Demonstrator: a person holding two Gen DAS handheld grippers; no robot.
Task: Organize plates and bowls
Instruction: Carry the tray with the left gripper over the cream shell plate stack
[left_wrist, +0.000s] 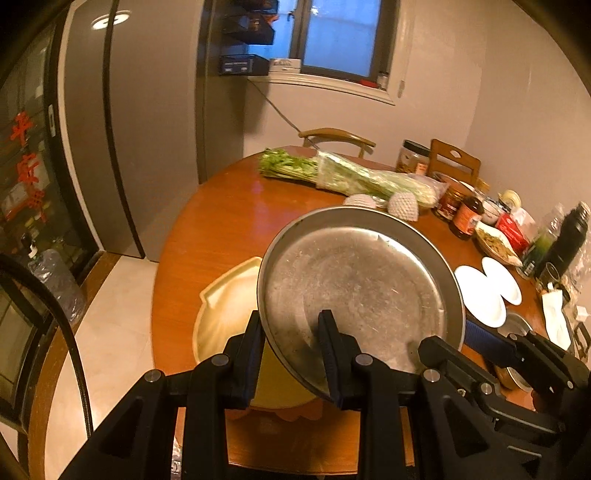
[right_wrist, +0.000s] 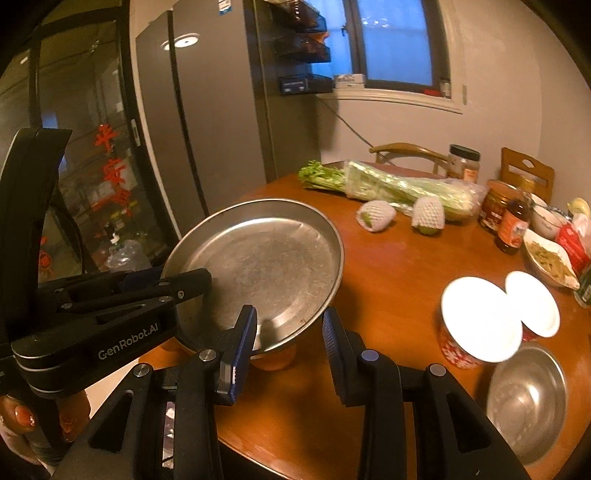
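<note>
My left gripper (left_wrist: 291, 325) is shut on the near rim of a large round steel plate (left_wrist: 362, 291) and holds it tilted above a cream leaf-shaped plate (left_wrist: 225, 314) on the round wooden table (left_wrist: 221, 218). The steel plate also shows in the right wrist view (right_wrist: 266, 266), with the left gripper (right_wrist: 173, 284) clamped on its left rim. My right gripper (right_wrist: 290, 326) is open, its fingers on either side of the plate's near rim without touching it. Two white plates (right_wrist: 480, 317) rest on red patterned bowls, and a steel bowl (right_wrist: 528, 398) sits at the near right.
Bagged celery (right_wrist: 388, 181), two net-wrapped fruits (right_wrist: 376, 216), jars and sauce bottles (right_wrist: 513, 225), and a dish of food (right_wrist: 550, 258) crowd the table's far right. Two wooden chairs (right_wrist: 406, 151) stand behind. A grey fridge (right_wrist: 207, 110) stands left.
</note>
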